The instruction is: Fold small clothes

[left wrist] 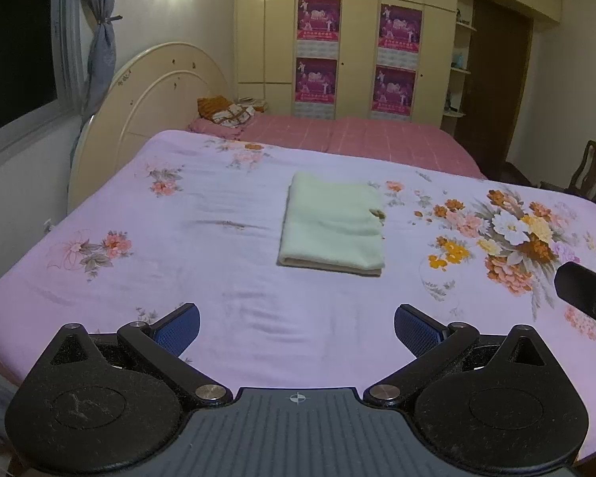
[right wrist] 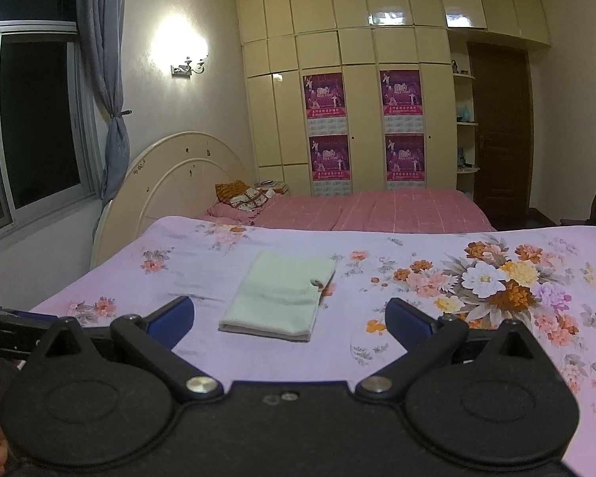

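Left wrist view: low over the near edge of the floral bedsheet (left wrist: 202, 246), facing along it toward the wardrobe (left wrist: 357, 39), folded pale green cloth (left wrist: 333, 226) near, centred. Right wrist view: same heading, slightly right of that and farther back, cloth (right wrist: 278, 298) left of centre. Shared: sheet, cloth, headboard (right wrist: 178, 175), wardrobe.
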Action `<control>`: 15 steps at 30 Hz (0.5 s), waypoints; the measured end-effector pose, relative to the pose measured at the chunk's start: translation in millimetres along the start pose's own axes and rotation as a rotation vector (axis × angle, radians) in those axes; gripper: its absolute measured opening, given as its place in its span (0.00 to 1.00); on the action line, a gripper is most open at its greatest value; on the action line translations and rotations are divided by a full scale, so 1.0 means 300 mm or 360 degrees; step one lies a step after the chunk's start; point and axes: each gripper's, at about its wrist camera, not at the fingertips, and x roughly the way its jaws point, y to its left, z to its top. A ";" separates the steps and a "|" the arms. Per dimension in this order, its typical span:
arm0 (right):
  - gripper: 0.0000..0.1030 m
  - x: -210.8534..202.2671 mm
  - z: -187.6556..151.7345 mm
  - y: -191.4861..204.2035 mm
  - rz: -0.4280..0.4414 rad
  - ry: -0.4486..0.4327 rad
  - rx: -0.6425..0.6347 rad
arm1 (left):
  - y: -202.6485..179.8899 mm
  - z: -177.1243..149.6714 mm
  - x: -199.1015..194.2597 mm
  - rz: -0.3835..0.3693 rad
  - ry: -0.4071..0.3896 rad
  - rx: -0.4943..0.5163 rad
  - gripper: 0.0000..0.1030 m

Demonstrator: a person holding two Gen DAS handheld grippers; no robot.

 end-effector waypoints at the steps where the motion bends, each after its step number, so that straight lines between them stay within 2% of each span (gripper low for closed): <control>1: 0.99 -0.002 0.002 0.001 0.0002 0.0004 -0.0001 | 0.001 -0.001 0.001 0.0000 -0.0002 -0.0001 1.00; 15: 0.99 0.013 -0.003 0.012 0.0018 0.0029 0.0003 | -0.014 -0.007 0.014 -0.0010 0.0006 -0.0007 1.00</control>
